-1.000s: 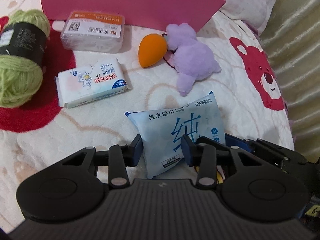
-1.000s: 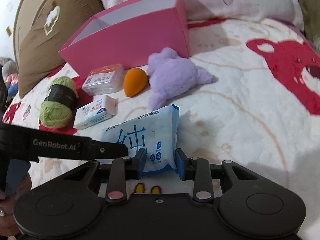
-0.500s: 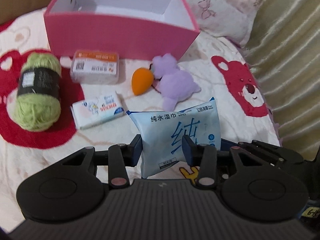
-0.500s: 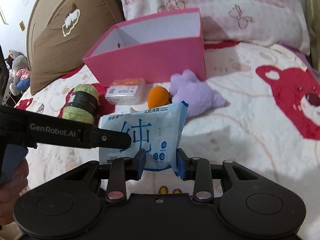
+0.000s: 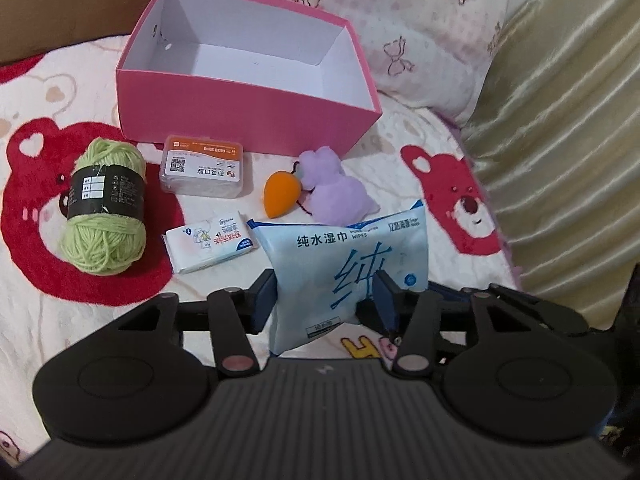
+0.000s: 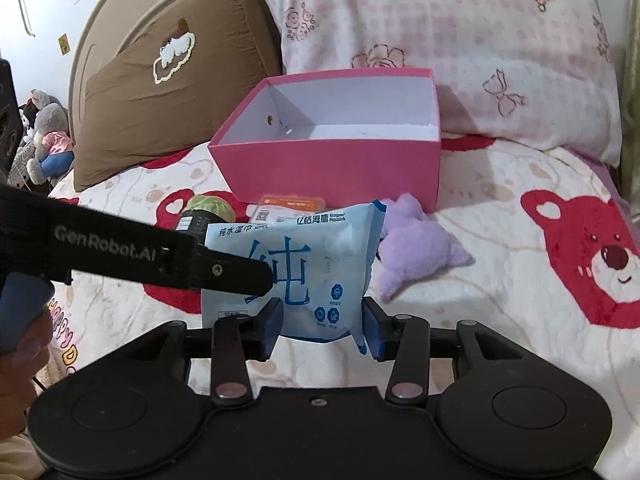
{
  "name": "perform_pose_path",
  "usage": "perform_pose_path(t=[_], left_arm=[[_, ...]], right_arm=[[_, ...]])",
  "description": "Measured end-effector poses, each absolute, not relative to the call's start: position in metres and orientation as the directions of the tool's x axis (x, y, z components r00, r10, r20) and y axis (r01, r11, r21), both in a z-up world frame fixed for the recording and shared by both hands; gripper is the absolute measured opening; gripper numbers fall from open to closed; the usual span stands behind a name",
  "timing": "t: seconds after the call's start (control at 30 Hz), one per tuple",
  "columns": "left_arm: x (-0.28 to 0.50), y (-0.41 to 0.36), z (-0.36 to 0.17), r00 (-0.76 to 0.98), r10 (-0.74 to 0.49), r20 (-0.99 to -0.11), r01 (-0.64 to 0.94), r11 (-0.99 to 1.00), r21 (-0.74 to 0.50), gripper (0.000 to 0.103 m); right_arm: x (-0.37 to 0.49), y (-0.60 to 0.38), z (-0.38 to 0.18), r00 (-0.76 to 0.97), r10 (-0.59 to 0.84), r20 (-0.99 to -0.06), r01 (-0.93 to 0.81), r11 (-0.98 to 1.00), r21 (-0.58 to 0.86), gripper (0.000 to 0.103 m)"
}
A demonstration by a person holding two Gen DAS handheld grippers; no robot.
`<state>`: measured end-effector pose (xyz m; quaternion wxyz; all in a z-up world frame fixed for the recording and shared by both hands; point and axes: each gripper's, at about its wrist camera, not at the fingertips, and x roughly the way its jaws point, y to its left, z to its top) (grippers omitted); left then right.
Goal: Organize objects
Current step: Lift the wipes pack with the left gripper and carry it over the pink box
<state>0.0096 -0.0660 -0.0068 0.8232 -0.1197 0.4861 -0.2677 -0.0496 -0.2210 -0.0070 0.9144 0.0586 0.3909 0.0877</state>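
Both grippers are shut on a light blue wet wipes pack [image 5: 344, 264], held upright above the bed. My left gripper [image 5: 326, 296] pinches its left part; my right gripper [image 6: 322, 320] pinches its right part [image 6: 296, 264]. An open pink box [image 5: 248, 120] stands behind, white inside and holding nothing visible; it also shows in the right wrist view [image 6: 332, 168]. On the blanket lie a green yarn ball [image 5: 104, 204], a clear case with an orange label [image 5: 202, 166], a small tissue pack [image 5: 210, 240], an orange sponge [image 5: 282, 194] and a purple plush toy [image 5: 336, 192].
A brown pillow [image 6: 172, 80] and a pink patterned pillow [image 6: 460, 40] lean behind the box. A gold curtain [image 5: 560, 120] hangs along the right edge of the bed. Stuffed toys [image 6: 44, 136] sit at the far left.
Both grippers have lifted the wipes pack off the blanket and raised it. The views have pulled back and up, so the inside of the pink box now shows.
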Motion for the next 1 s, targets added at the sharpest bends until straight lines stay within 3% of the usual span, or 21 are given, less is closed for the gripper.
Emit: perform_pose_path(t=[0.6, 0.83, 1.0], left_arm=[[0.031, -0.030, 0.052, 0.459, -0.584, -0.670, 0.324, 0.812, -0.485, 0.050], [0.036, -0.026, 0.064, 0.466, -0.587, -0.662, 0.342, 0.809, -0.477, 0.050], [0.044, -0.029, 0.069, 0.448, -0.600, -0.663, 0.358, 0.800, -0.482, 0.050]], right_arm=[[-0.006, -0.174, 0.054, 0.661, 0.145, -0.737, -0.239, 0.971, -0.024, 0.054], [-0.004, -0.170, 0.057, 0.664, 0.150, -0.733, -0.222, 0.975, -0.001, 0.055], [0.000, -0.171, 0.074, 0.681, 0.164, -0.714, -0.233, 0.973, 0.001, 0.063]])
